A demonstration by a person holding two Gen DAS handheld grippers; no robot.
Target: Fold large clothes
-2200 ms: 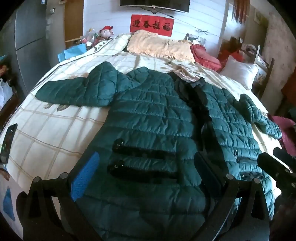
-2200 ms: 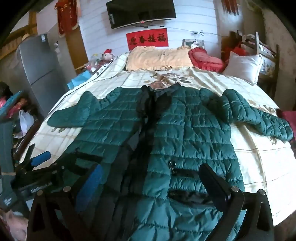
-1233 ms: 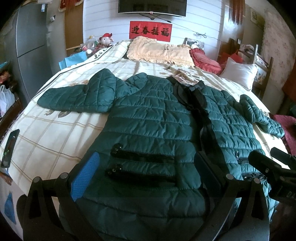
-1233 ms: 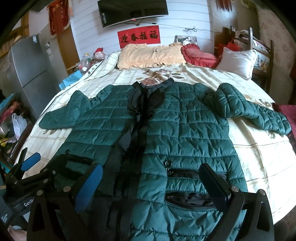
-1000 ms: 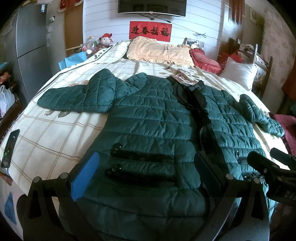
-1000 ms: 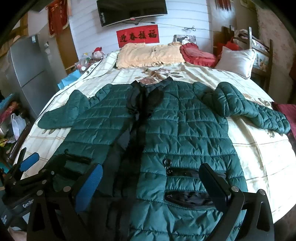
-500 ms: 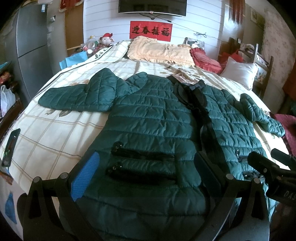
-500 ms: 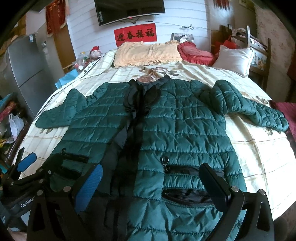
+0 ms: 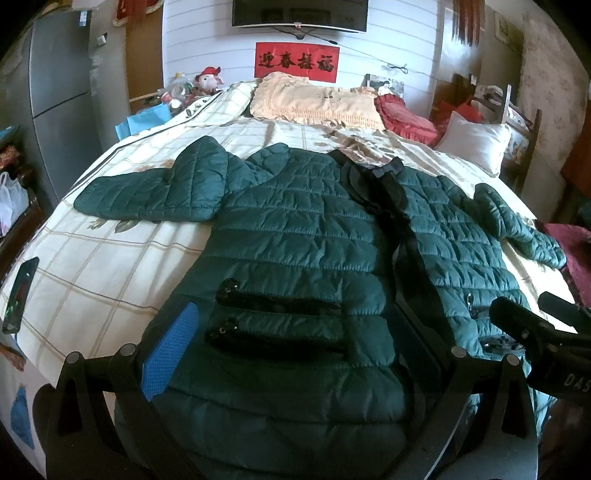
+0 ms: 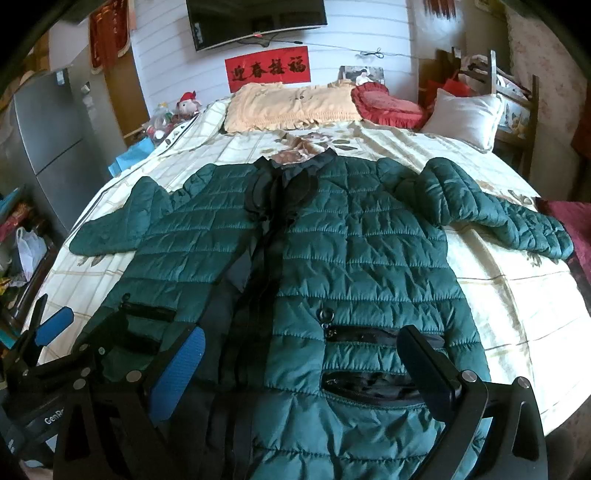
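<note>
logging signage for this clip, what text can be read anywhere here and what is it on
"迎春接福": black characters on the red banner on the wall under the TV.
"GenR", cut off: on the left gripper, seen from the right wrist.
"DAS", cut off: on the right gripper, seen from the left wrist.
Green jacket: no readable label.

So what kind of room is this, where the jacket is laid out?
Most likely a home bedroom: the green jacket lies on a large bed with pillows at its head, a wall-mounted TV above, and a stuffed toy beside it.
</note>
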